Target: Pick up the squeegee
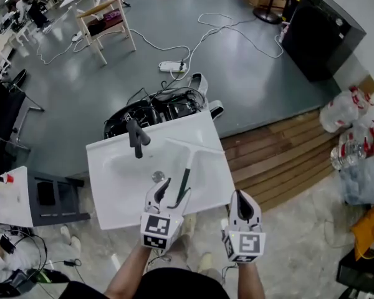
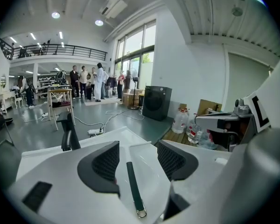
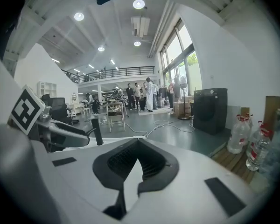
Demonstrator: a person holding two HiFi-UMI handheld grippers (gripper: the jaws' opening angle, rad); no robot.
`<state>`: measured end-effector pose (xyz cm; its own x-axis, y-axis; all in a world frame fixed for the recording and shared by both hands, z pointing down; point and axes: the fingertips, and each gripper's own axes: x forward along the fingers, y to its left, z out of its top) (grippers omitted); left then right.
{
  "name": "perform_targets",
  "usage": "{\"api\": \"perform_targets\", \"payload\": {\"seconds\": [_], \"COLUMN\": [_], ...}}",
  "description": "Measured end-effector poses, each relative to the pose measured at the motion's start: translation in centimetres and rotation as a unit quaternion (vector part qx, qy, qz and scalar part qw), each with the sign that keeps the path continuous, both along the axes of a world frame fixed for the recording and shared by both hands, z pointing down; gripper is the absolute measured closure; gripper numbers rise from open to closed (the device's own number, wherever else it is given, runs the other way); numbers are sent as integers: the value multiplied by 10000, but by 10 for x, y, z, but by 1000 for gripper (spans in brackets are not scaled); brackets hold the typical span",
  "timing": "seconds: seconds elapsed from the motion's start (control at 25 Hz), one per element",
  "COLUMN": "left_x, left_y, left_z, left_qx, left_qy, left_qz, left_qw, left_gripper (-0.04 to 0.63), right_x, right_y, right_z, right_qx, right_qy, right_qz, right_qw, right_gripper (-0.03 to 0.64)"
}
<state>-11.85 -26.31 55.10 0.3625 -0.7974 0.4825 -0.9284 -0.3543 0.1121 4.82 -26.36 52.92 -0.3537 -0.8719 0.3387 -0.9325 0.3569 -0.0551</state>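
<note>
Left gripper (image 1: pixel 172 190) stood wide, the squeegee (image 2: pixel 133 185) handle lay between its jaws over a white sink (image 1: pixel 106 167), right gripper (image 1: pixel 242 199) beside it was closed, empty.

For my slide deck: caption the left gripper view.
Left gripper, jaws open, poised over the squeegee handle lying in a white sink.

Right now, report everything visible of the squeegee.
The squeegee is T-shaped: a pale, straight blade bar across the far end and a slim dark handle, seemingly plastic, running back toward the person and ending in a small metal hanging loop. It lies flat on the white sink, which is all that touches it. The left gripper is open, its jaws standing either side of the handle's near end without clamping it.
</note>
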Motion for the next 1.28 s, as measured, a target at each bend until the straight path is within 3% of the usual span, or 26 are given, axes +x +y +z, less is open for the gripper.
{"api": "perform_targets", "payload": {"seconds": [1.28], "left_x": [13], "left_y": [-42], "left_z": [165], "left_qx": [-1370], "left_qy": [-109], "left_qz": [144], "left_qw": [9904], "left_gripper": [347], "right_x": [4], "right_y": [-49], "right_z": [122], "right_qx": [-1042], "right_qy": [-82], "right_qz": [169], "right_qw": [9944], "right_gripper": [619]}}
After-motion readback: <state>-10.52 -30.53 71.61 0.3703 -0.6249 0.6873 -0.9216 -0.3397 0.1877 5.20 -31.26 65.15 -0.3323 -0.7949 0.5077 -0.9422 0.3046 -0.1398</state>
